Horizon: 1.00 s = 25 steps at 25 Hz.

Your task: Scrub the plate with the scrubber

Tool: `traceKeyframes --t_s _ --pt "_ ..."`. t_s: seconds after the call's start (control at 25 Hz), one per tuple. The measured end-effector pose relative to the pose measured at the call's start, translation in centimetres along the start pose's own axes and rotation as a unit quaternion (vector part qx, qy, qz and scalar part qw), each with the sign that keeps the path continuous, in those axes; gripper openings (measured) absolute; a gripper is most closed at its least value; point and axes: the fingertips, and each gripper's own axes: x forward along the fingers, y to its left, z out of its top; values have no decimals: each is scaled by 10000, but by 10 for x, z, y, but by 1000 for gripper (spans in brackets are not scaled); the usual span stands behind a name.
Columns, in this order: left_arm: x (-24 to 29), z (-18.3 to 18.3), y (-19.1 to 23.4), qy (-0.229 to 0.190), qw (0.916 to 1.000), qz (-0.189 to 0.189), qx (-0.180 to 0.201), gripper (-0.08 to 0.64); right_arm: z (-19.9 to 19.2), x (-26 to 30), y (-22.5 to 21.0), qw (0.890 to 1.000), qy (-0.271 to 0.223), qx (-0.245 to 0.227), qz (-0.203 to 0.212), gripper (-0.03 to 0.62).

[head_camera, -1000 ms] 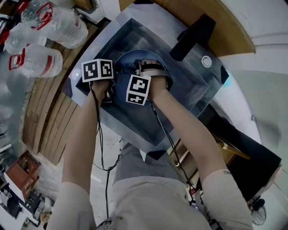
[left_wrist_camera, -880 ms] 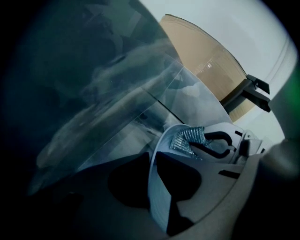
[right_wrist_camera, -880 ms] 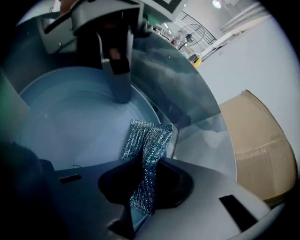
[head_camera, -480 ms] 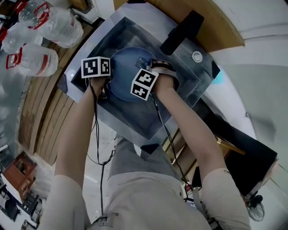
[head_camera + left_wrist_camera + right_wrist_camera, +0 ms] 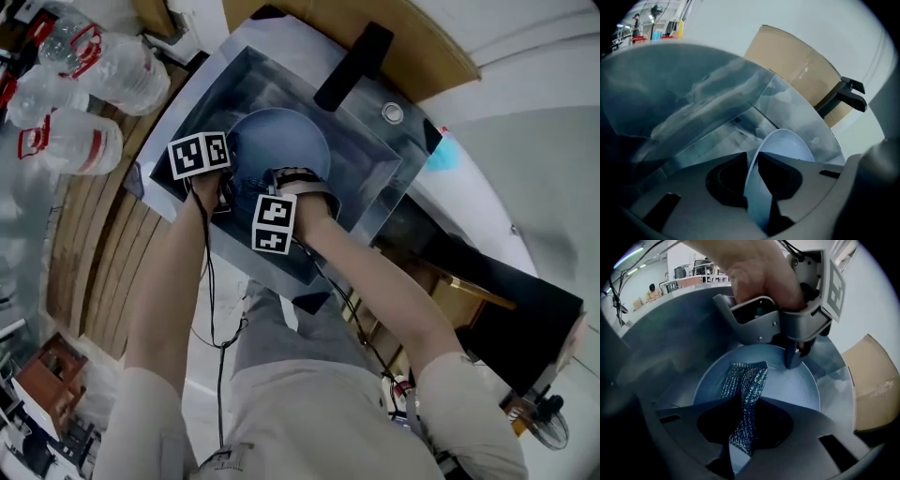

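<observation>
A pale blue plate (image 5: 281, 141) lies tilted in the metal sink (image 5: 370, 178). My left gripper (image 5: 225, 192) has the plate's left rim (image 5: 780, 150) between its jaws, which are opening; its pads (image 5: 793, 357) still touch the rim. The right gripper (image 5: 281, 183) is shut on a glittery knitted scrubber (image 5: 745, 376). The scrubber's free end lies flat on the plate's face (image 5: 792, 390). In the right gripper view a hand (image 5: 759, 273) grasps the left gripper above the plate's far edge.
A black faucet (image 5: 352, 66) stands at the sink's far rim, beside a round button (image 5: 392, 113). Water bottles (image 5: 84, 66) lie on the wooden slats to the left. A cardboard box (image 5: 801, 70) sits behind the sink. Cables hang from both grippers.
The right gripper has drawn the scrubber back across the plate toward the near side, uncovering more of the plate. The left gripper has stayed at the left rim.
</observation>
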Motion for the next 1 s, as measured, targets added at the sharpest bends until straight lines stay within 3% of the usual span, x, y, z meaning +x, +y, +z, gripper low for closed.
traceKeyframes --t_s 0.08,0.16,0.24,0.36,0.52,0.64,0.8,0.92,1.0 --pt "-9 6 -7 -142 9998 5 125 81 10 -9 -8 9988 -313 265 -255 92" --pt "-17 12 -13 -248 9994 69 238 81 11 -25 -22 9927 -659 900 -458 95" --pt "-29 19 -22 -426 9984 61 365 88 7 -50 -36 9814 -958 1549 -599 95" --pt "-52 33 -37 -711 9961 -53 519 94 4 -96 -60 9642 -1339 2112 -887 97" --pt "-86 53 -62 -1085 9918 -324 599 94 -4 -156 -89 9327 -1817 2898 -1142 97" --pt "-126 73 -85 -1464 9849 -491 786 93 -8 -202 -106 8921 -2334 3678 -1204 97" --pt "-192 96 -116 -2043 9692 -770 1142 92 -8 -270 -124 8457 -2930 4179 -1557 97" --pt "-244 112 -148 -2579 9464 -1170 1552 75 0 -324 -132 8185 -3356 4295 -1813 97" --pt "-277 122 -168 -2887 9299 -1307 1866 60 7 -359 -134 8068 -3577 4257 -1997 97"
